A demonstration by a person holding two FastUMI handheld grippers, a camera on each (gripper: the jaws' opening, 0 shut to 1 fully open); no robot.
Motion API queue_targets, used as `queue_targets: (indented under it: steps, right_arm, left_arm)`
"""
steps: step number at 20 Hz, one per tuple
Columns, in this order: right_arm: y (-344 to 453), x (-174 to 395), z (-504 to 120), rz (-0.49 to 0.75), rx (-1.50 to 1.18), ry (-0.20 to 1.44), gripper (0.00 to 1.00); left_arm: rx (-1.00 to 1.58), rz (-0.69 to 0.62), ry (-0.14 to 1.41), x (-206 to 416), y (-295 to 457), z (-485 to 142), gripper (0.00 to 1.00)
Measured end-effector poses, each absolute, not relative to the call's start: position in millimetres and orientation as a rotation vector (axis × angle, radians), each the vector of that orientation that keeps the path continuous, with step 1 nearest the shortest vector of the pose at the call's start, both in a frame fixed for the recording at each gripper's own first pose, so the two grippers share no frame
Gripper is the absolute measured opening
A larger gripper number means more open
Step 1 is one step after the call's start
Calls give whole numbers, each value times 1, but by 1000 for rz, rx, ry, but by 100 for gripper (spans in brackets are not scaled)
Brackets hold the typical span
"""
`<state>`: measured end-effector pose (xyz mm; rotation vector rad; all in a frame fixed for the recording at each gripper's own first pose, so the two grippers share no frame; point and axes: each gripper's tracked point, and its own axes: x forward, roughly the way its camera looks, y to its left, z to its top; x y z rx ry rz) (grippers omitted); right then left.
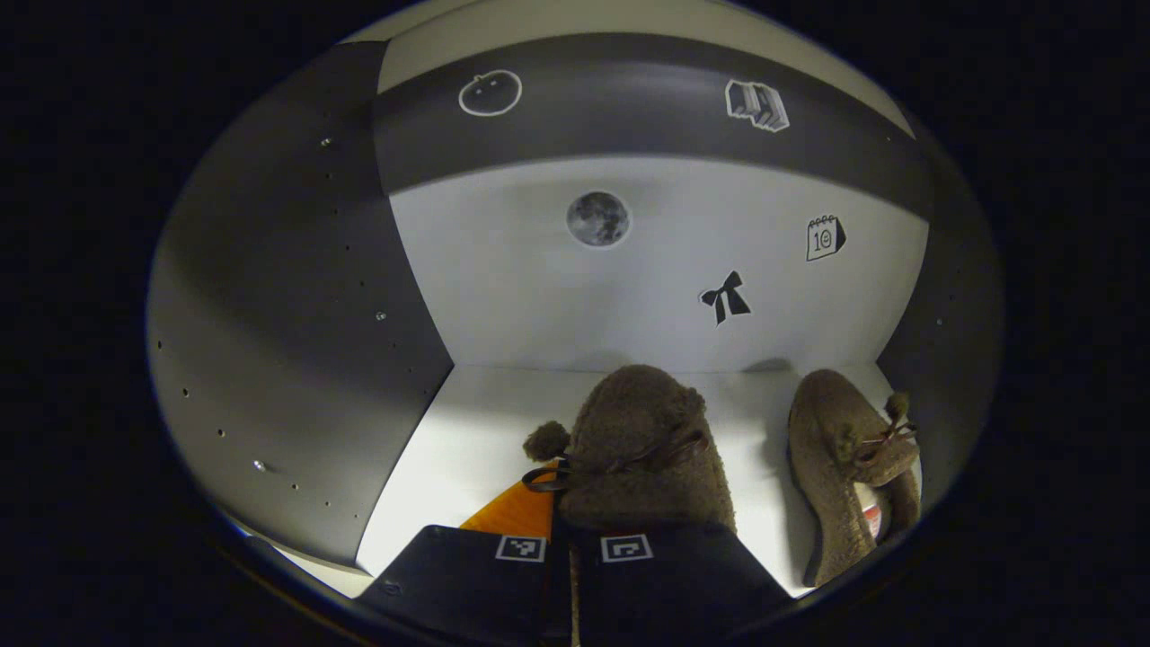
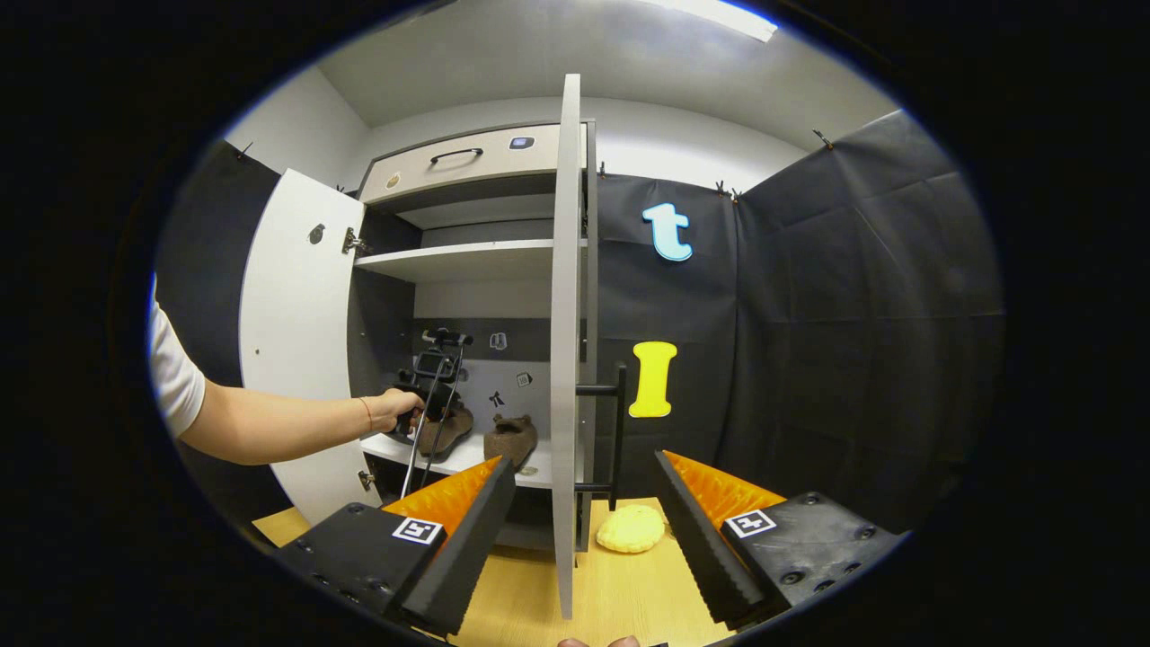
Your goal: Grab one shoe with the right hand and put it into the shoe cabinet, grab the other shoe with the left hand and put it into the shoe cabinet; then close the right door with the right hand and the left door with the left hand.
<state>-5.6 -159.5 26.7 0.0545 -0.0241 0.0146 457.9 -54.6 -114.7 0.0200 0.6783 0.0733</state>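
I take the white shoe cabinet (image 2: pixel 467 261) as my landmark. Its left door (image 2: pixel 296 350) swings wide open. Inside, on its lower white shelf (image 1: pixel 467 440), my left gripper (image 1: pixel 571 548) has its jaws nearly closed on the heel of a brown fluffy slipper with pompom laces (image 1: pixel 642 449), which sits mid-shelf. The second brown fluffy slipper (image 1: pixel 840 458) rests just beside it, toward the cabinet's right wall. Both look light, soft and squashy, so I judge a pinch at the heel rim holds best. The cabinet's right door (image 2: pixel 564 359) stands edge-on, its black bar handle (image 2: pixel 615 431) facing my right gripper (image 2: pixel 584 521), whose jaws are spread wide and empty. A yellow round cushion (image 2: pixel 632 528) lies on the wooden tabletop (image 2: pixel 611 593) below the cabinet.
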Motion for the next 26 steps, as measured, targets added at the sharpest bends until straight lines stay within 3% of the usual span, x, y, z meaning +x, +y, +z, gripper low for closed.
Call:
queue_targets:
  steps: [4,10,14,17,22,26]
  right_arm:
    - [-167,-3,28,-8,63,-23,98]
    - [-164,-6,27,-8,78,-19,98]
    - [-162,-11,30,-1,76,-25,98]
    - [-162,-13,27,4,85,-13,98]
    - [-162,-18,32,15,96,-21,98]
    - [-166,-19,37,13,99,-27,98]
  left_arm:
    - [32,56,700,456,-54,-119,10]
    - [63,25,698,447,-57,-115,25]
    - [72,0,651,435,-60,-98,47]
    - [94,5,581,417,-57,-81,70]
    - [68,0,419,376,-58,-40,93]
    - [67,-35,314,333,-65,-2,97]
